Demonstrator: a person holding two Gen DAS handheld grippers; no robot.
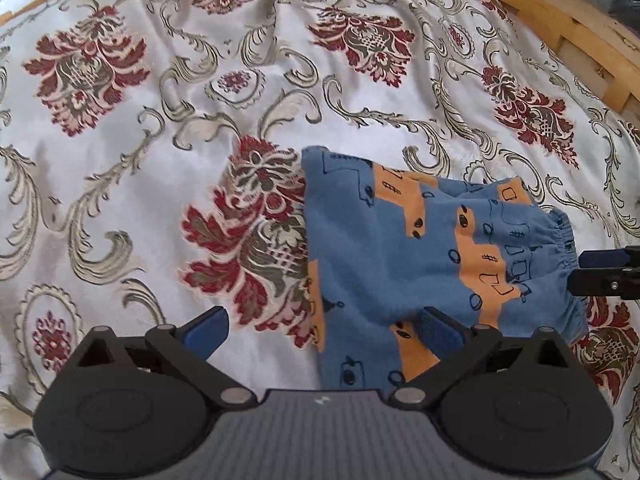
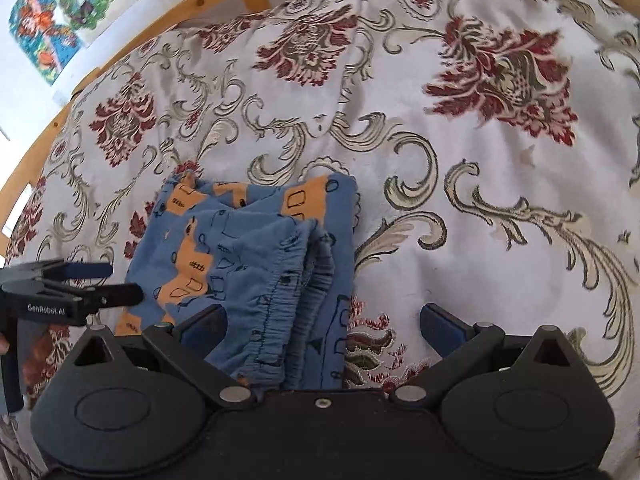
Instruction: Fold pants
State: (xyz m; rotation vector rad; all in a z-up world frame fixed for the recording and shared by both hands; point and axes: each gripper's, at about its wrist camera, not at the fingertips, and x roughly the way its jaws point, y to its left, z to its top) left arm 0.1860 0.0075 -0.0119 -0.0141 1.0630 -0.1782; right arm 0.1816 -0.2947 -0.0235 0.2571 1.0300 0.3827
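Note:
The pants (image 1: 400,248) are small, blue with orange patches and black doodles, and lie folded into a compact bundle on the floral bedspread (image 1: 140,184). My left gripper (image 1: 322,330) is open at the bundle's near left corner; its right finger (image 1: 440,334) rests over the cloth and its left finger over bare bedspread. In the right wrist view the pants (image 2: 248,256) show their gathered waistband toward me. My right gripper (image 2: 322,328) is open, straddling that waistband end without clamping it. Each gripper shows in the other's view, the right gripper (image 1: 576,270) and the left gripper (image 2: 124,280).
A wooden bed frame (image 1: 580,40) curves round the far and right sides of the bedspread. Colourful pictures (image 2: 60,12) hang on the wall beyond the frame rail (image 2: 132,52). Wide stretches of rumpled bedspread (image 2: 500,220) lie left of and behind the pants.

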